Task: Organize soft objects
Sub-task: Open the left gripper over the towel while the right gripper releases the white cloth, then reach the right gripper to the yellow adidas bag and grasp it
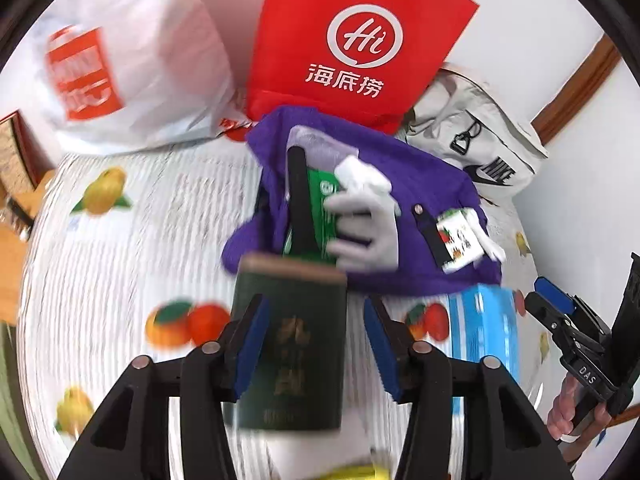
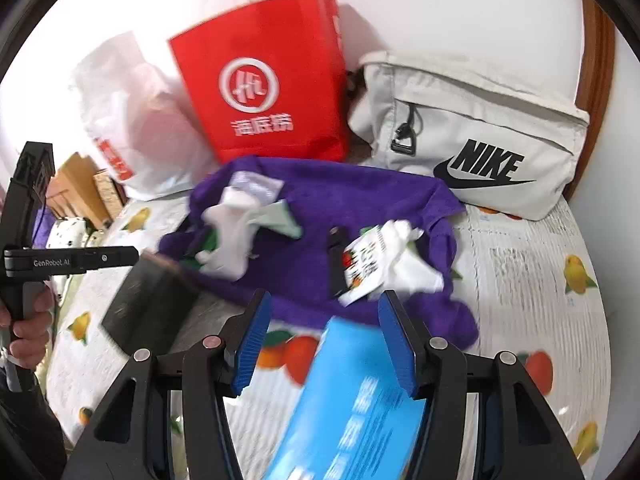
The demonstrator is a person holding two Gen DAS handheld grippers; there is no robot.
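A purple towel (image 1: 420,184) (image 2: 360,196) lies crumpled on the fruit-print sheet (image 1: 140,240). On it rest white socks in a green pack (image 1: 360,216) (image 2: 232,232) and a second white pair with a fruit label (image 1: 460,240) (image 2: 368,264). My left gripper (image 1: 312,344) is open over a dark green box (image 1: 292,344) (image 2: 152,304); its right pad stands clear of the box. My right gripper (image 2: 326,344) (image 1: 560,312) is open above a light blue box (image 2: 360,392) (image 1: 484,328), with a gap at its left pad.
A red paper bag (image 1: 360,40) (image 2: 264,92) stands behind the towel, with a white plastic bag (image 1: 140,60) (image 2: 132,120) to its left. To its right lies a pale Nike bag (image 1: 480,148) (image 2: 472,136) against the wall. A wooden cabinet (image 2: 80,188) stands beside the bed at the left.
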